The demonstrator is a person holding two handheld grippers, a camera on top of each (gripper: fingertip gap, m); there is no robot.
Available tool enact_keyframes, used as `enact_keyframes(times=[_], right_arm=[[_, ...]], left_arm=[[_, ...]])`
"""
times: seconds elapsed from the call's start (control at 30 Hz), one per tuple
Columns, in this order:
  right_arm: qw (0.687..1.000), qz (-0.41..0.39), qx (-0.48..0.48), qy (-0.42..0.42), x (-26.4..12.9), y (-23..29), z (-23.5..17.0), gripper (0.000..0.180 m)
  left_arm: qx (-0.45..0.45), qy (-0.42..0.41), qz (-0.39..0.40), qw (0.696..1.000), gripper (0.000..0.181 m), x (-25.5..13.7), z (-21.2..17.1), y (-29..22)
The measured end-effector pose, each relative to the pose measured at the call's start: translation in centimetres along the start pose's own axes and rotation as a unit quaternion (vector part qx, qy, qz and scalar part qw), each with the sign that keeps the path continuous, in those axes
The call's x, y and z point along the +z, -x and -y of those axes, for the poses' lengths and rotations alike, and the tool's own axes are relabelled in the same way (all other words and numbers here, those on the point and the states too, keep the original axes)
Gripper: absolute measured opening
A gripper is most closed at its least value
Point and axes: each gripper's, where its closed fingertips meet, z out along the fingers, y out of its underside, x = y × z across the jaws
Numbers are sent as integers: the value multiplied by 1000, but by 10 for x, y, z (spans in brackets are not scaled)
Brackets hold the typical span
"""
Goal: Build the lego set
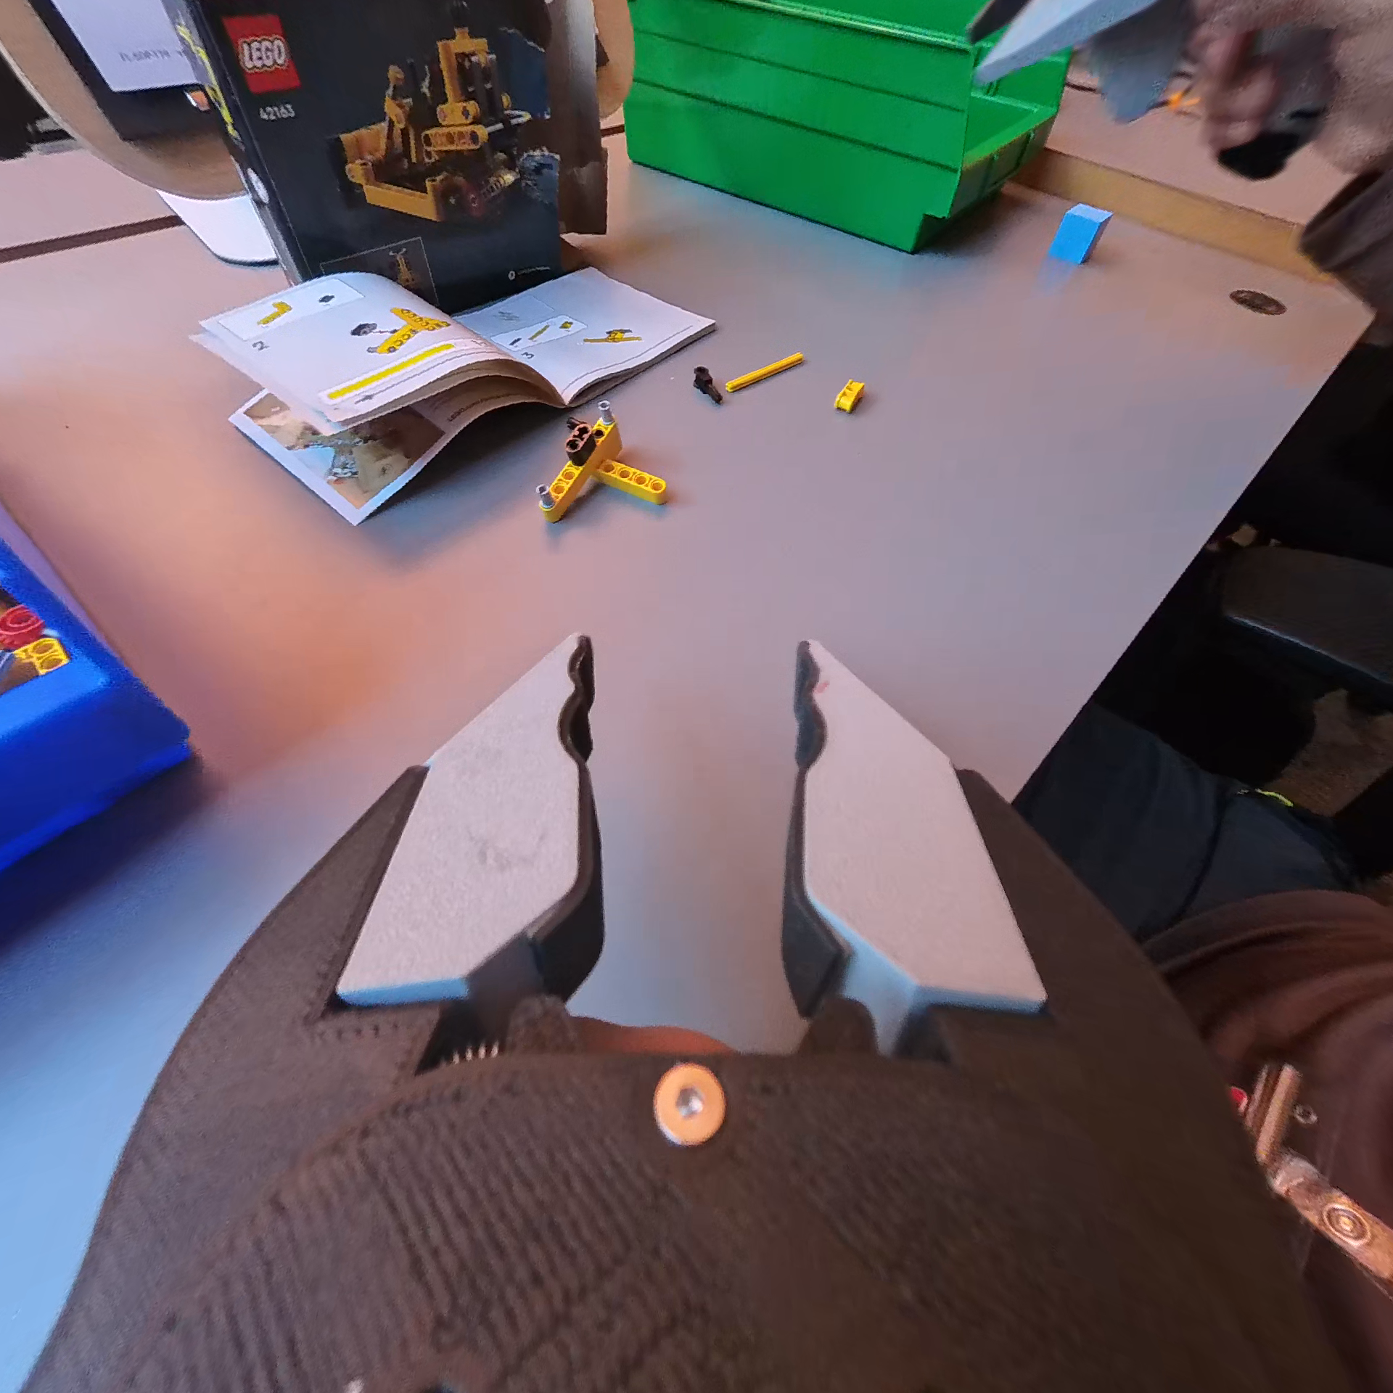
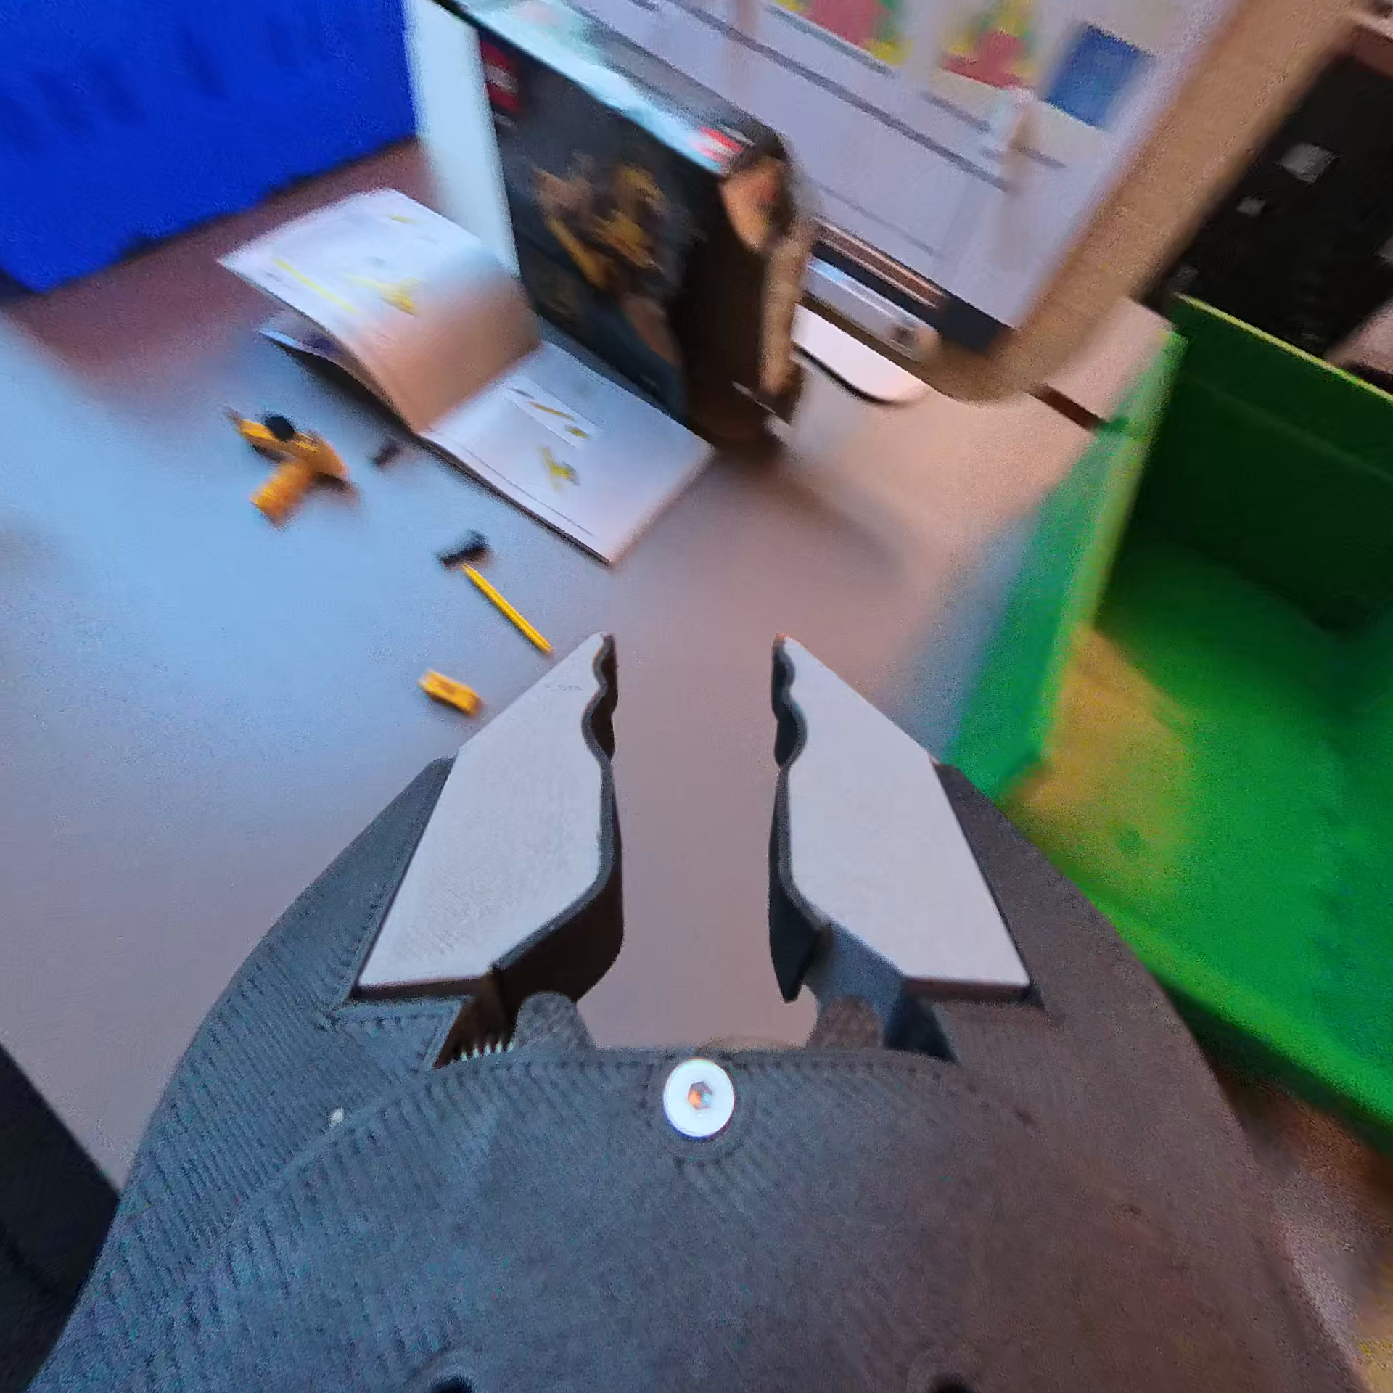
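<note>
Item: small yellow sub-assembly (image 1: 599, 471), two crossed beams with a black connector and grey pins, lying on the grey table (image 1: 904, 528) just beside the open instruction booklet (image 1: 460, 354).

Loose parts, unattached: black pin (image 1: 706, 383), yellow axle (image 1: 763, 372) touching or nearly touching it, and a small yellow piece (image 1: 849, 395) a little apart.

Set box (image 1: 392, 136) stands upright behind the booklet; green bin (image 1: 829, 113) and blue tray (image 1: 75, 739) flank the work area.

Progress, as judged: early. The booklet lies open near its front, and most of the build remains.

Left gripper (image 1: 693, 648): jaws apart, empty, above bare table, well short of the parts.

Right gripper (image 2: 693, 644): jaws apart, empty, near the axle's end; that view is blurred.
</note>
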Motion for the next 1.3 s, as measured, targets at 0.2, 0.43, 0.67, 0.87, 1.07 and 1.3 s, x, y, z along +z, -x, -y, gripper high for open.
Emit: enact_keyframes(times=[0.2,0.43,0.67,0.87,1.07,1.3], right_arm=[[994,101,-11,-38,106,77,36,36],[988,138,-61,-43,152,120,43,35],[985,149,-82,-21,144,127,19,33],[985,133,-88,-67,127,125,41,29],[985,120,-94,-79,122,123,45,27],[987,111,-75,-89,117,108,46,27]], left_arm=[[-14,-6,10,1000,51,-10,-4,10],[-25,-13,30,999,52,-22,-4,29],[-36,-21,91,995,52,-51,5,76],[-18,-28,173,984,55,-97,51,134],[-44,76,180,980,56,-83,62,197],[-53,163,180,969,55,-42,45,226]])
